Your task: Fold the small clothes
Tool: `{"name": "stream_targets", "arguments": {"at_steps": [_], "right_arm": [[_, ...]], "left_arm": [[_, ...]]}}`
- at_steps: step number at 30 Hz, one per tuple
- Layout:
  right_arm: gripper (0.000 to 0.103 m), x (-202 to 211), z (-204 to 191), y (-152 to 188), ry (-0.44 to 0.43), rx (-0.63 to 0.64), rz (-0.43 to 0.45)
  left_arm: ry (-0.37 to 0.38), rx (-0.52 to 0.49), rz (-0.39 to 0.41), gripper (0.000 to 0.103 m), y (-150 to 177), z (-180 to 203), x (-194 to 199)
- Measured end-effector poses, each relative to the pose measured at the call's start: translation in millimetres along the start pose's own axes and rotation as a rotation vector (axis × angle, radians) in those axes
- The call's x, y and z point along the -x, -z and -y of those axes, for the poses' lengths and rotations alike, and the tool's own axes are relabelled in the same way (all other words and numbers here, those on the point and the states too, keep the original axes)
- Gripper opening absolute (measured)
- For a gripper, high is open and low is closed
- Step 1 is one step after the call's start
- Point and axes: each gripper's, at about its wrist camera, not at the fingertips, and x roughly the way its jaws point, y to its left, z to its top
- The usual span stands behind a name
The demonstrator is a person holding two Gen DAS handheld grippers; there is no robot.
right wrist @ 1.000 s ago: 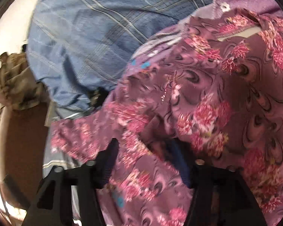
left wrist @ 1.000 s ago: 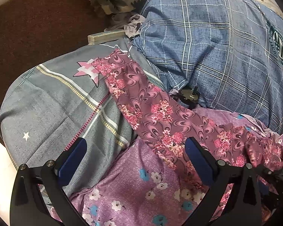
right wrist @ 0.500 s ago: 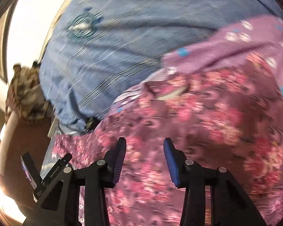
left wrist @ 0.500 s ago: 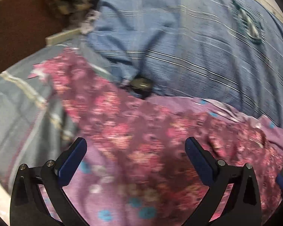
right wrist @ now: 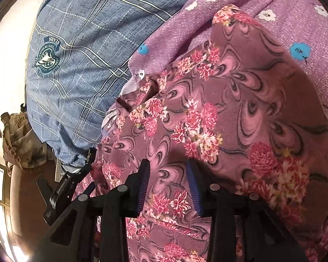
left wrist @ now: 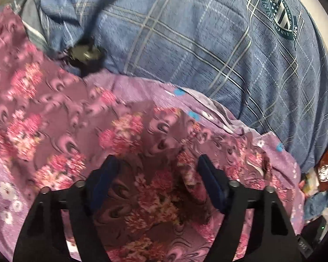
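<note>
A maroon garment with pink flowers and swirls [left wrist: 124,135] lies spread over a lilac flowered cloth [left wrist: 142,87]. In the left wrist view my left gripper [left wrist: 159,174] is open just above the garment, with cloth showing between the blue pads. In the right wrist view the same garment [right wrist: 240,109] fills the frame over the lilac cloth [right wrist: 295,13]. My right gripper [right wrist: 168,185] is open and empty, its pads close over the fabric. The left gripper's body [right wrist: 70,185] shows at the lower left of that view.
A blue plaid cushion with a round crest [left wrist: 207,43] [right wrist: 76,54] lies behind the clothes. A small dark object [left wrist: 85,54] sits at the cushion's lower edge. A leaf-patterned cloth [right wrist: 19,139] and a brown surface [right wrist: 28,196] lie at far left.
My right gripper has let go of the maroon garment and opened. My left gripper has moved right and down onto the garment, and its jaws have narrowed but stay open.
</note>
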Motion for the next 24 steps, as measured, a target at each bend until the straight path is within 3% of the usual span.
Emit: {"name": "stream_targets", "arguments": {"at_steps": [2, 4, 8, 12, 15, 24], "right_arm": [[0.035, 0.3, -0.4, 0.2, 0.003, 0.007, 0.004], [0.036, -0.8, -2.1, 2.1, 0.004, 0.018, 0.008], [0.035, -1.7, -1.6, 3.0, -0.008, 0.023, 0.005], [0.034, -1.3, -0.4, 2.6, -0.012, 0.016, 0.002], [0.034, -1.2, -1.8, 3.4, 0.0, 0.021, 0.003], [0.034, -2.0, -5.1, 3.4, 0.023, 0.018, 0.008]], "left_arm": [[0.029, 0.001, -0.002, 0.071, 2.3, 3.7, -0.8], [0.059, -0.005, -0.009, 0.062, 3.1, 9.1, -4.2], [0.092, -0.001, -0.07, 0.03, 6.0, 10.5, -21.9], [0.091, -0.038, -0.046, 0.01, 11.9, 15.2, -20.1], [0.102, -0.067, -0.019, 0.006, 15.0, 18.2, -9.1], [0.04, -0.122, -0.035, 0.005, 32.2, 8.6, 22.0]]}}
